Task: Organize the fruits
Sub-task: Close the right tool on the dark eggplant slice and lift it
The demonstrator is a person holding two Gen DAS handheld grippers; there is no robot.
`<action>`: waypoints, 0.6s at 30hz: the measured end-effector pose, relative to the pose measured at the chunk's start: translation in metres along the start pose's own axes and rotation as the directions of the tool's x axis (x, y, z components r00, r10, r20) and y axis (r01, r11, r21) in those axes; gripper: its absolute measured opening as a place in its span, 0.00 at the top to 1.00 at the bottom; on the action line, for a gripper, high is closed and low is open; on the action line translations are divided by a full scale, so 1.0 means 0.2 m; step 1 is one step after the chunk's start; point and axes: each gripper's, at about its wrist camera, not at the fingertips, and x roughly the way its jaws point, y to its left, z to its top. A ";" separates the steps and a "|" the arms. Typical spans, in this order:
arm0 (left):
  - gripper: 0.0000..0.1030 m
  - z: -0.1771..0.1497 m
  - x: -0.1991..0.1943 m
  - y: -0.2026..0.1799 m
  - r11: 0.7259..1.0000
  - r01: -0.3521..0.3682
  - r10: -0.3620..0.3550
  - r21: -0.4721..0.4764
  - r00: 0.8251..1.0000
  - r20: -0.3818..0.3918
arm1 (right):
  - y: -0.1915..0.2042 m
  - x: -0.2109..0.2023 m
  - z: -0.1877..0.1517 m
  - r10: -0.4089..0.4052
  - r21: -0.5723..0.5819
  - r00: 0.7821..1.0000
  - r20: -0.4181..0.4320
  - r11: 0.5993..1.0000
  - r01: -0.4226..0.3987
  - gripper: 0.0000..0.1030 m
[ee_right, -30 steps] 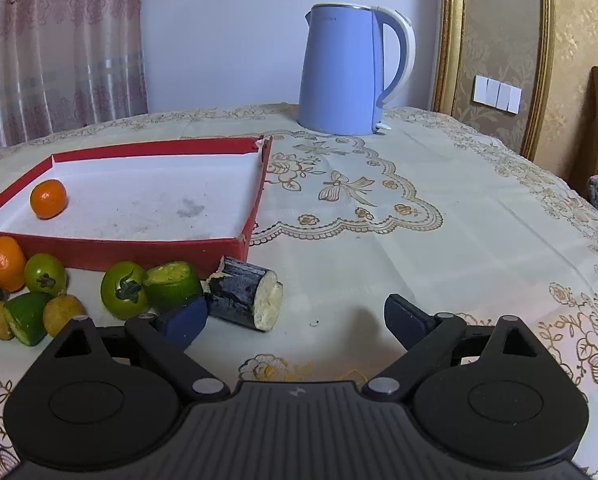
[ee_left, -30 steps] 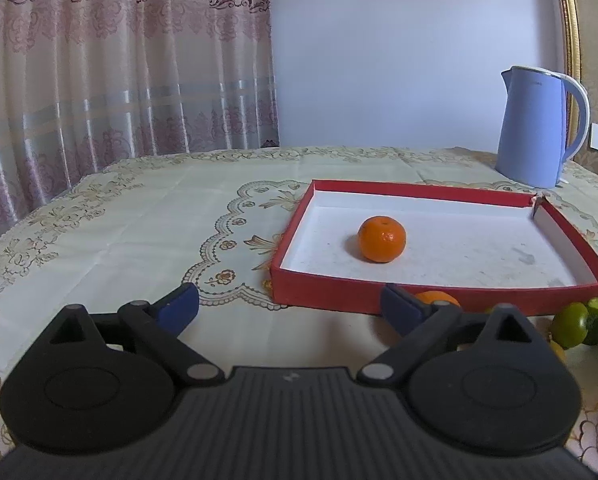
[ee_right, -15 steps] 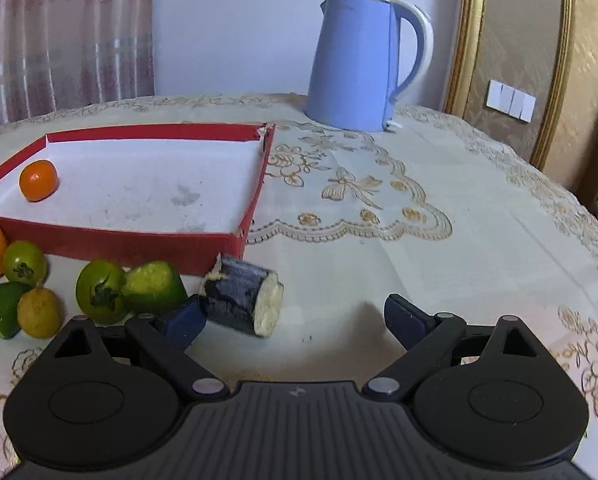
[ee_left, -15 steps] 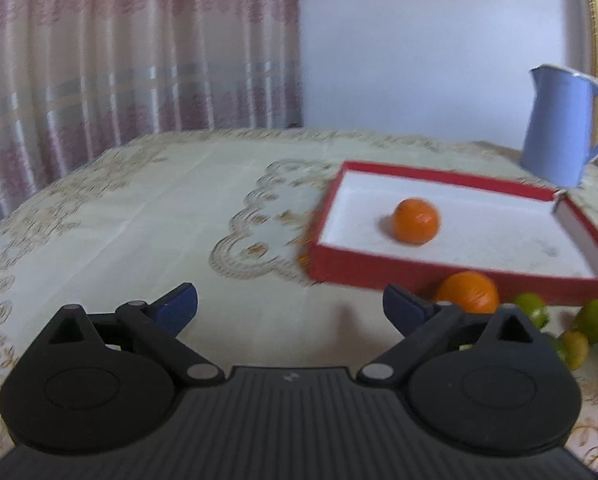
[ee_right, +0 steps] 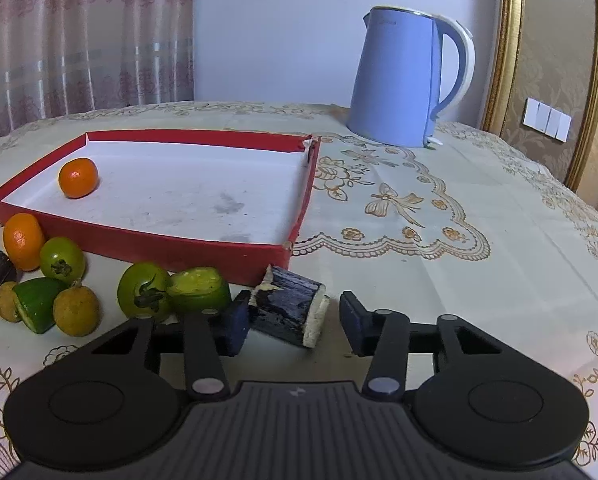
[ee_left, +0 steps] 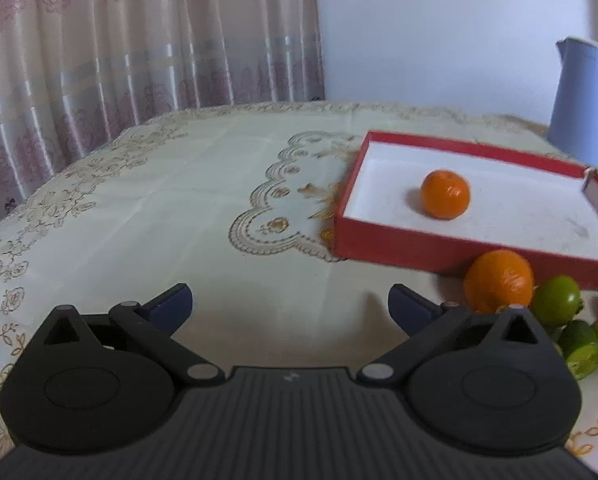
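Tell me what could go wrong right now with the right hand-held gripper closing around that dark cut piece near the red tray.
1. The right hand-held gripper, whose jaws have just been closing, has the dark cut piece lying skewed between them, with a gap on the right; it may twist or roll out.
2. The green chunk beside its left finger could get nudged.
3. The red tray wall is close and could snag a lift.
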 end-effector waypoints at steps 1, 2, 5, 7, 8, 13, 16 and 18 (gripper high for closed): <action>0.00 0.00 0.00 0.00 1.000 -0.008 0.008 -0.001 1.000 -0.003 | 0.00 -0.01 0.00 0.003 0.005 1.000 0.001 1.000 -0.003 0.64; 0.00 0.00 0.01 0.00 1.000 -0.007 0.007 -0.001 1.000 -0.008 | 0.00 -0.01 -0.01 0.001 0.007 1.000 0.002 1.000 -0.001 0.64; 0.00 0.00 0.02 -0.01 1.000 0.000 0.001 0.015 0.999 -0.037 | -0.01 -0.02 -0.01 0.004 0.018 1.000 0.007 1.000 -0.004 0.65; 0.00 0.00 0.03 -0.01 1.000 0.003 -0.002 0.024 0.999 -0.044 | -0.02 -0.03 -0.01 0.014 0.028 1.000 0.009 1.000 -0.014 0.65; 0.00 0.00 0.03 -0.01 1.000 0.005 -0.004 0.024 0.999 -0.043 | -0.03 -0.04 -0.01 0.013 0.029 1.000 0.016 0.999 -0.014 0.66; 0.00 0.00 0.03 -0.01 1.000 0.014 -0.013 0.020 0.999 -0.049 | -0.01 -0.14 0.02 0.018 -0.004 0.997 0.081 1.000 -0.018 0.66; 0.00 0.00 0.04 -0.01 1.000 0.016 -0.015 0.019 0.999 -0.050 | 0.02 -0.21 0.08 0.035 -0.038 0.990 0.137 0.999 -0.030 0.66; 0.00 0.00 0.04 -0.01 1.000 0.016 -0.015 0.019 0.999 -0.050 | 0.04 -0.24 0.14 0.033 -0.070 0.983 0.183 0.997 -0.021 0.66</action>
